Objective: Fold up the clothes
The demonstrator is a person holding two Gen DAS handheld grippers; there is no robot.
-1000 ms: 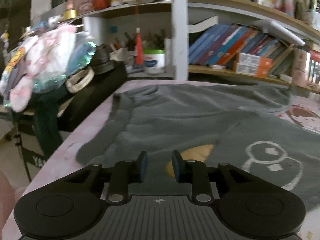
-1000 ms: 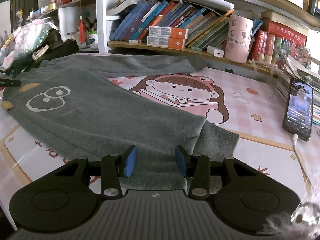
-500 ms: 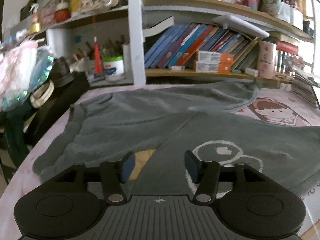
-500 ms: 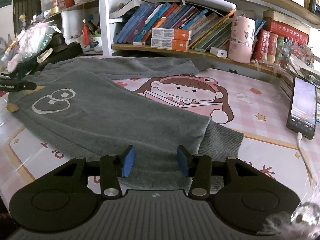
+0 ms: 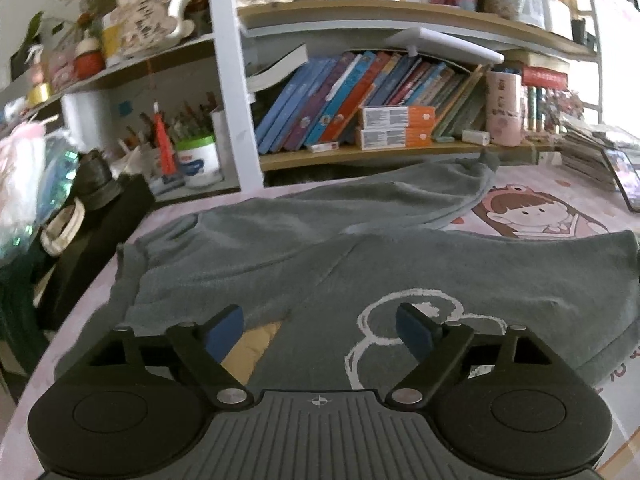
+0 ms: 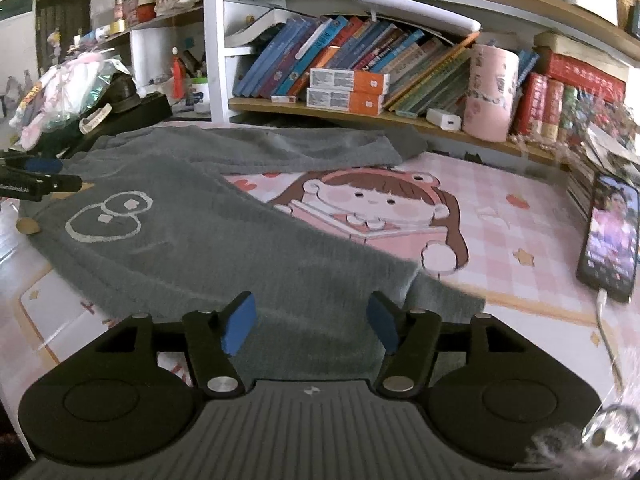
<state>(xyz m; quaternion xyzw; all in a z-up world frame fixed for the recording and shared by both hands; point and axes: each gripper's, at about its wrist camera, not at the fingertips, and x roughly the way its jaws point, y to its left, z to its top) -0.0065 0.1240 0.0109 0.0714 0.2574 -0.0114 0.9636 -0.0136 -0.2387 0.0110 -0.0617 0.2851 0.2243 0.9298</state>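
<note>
A grey sweater (image 5: 440, 268) with a white outline print (image 5: 404, 320) lies spread on the table, one side folded over so a yellow inner patch (image 5: 252, 348) shows. My left gripper (image 5: 320, 334) hovers over that folded edge, its jaws opening wide with no cloth pinched between them. In the right wrist view the sweater (image 6: 192, 248) runs from the far left to a ribbed cuff or hem (image 6: 444, 300) near me. My right gripper (image 6: 310, 322) is above that end, jaws opening, the cloth lying loose beneath them. The left gripper's fingers (image 6: 40, 174) show at the left edge.
A pink cartoon-girl mat (image 6: 400, 216) covers the table. A phone (image 6: 610, 236) on a cable lies at the right edge. A bookshelf (image 6: 360, 80) with a pink cup (image 6: 490, 92) lines the back. A black bag (image 5: 100, 216) and bundled clothes (image 6: 60, 92) crowd the left side.
Both grippers' jaws have spread apart, the left much more than the right. The left wrist view has swung right, bringing the white print and the mat's cartoon girl into sight.
</note>
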